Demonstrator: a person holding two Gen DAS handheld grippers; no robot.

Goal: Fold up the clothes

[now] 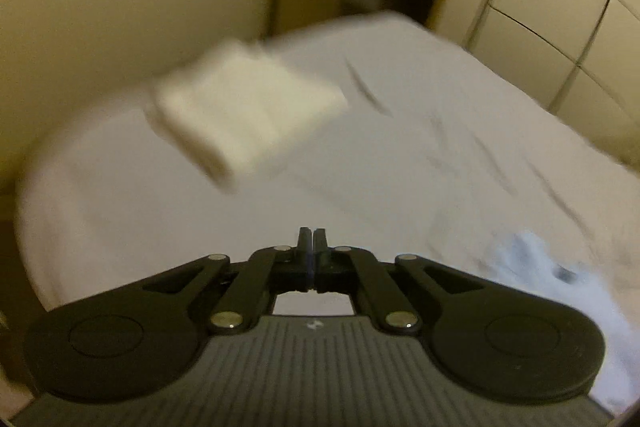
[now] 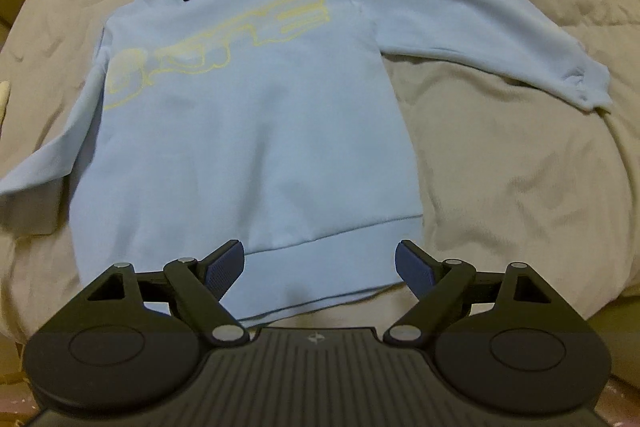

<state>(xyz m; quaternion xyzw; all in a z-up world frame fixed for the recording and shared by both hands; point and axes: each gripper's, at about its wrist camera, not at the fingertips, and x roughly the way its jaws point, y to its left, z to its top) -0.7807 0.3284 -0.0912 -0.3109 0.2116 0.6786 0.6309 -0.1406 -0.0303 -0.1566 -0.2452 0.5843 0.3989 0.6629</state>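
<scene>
The bed (image 2: 500,155) carries the light blue sweatshirt (image 2: 256,131), spread flat directly ahead of the right tongs (image 2: 319,267), hem nearest. The right tongs are wide open and hold nothing. The left tongs (image 1: 312,243) are closed and empty. A folded cream garment (image 1: 244,107) lies ahead-left of them.

Risk: pinching hem and bedcover together would drag the cover; a one-sided lift would skew the fold.

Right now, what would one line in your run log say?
stage: fold not begun | sweatshirt: flat on bed | right gripper: open at hem | left gripper: shut, empty | folded cloth: set aside
</scene>
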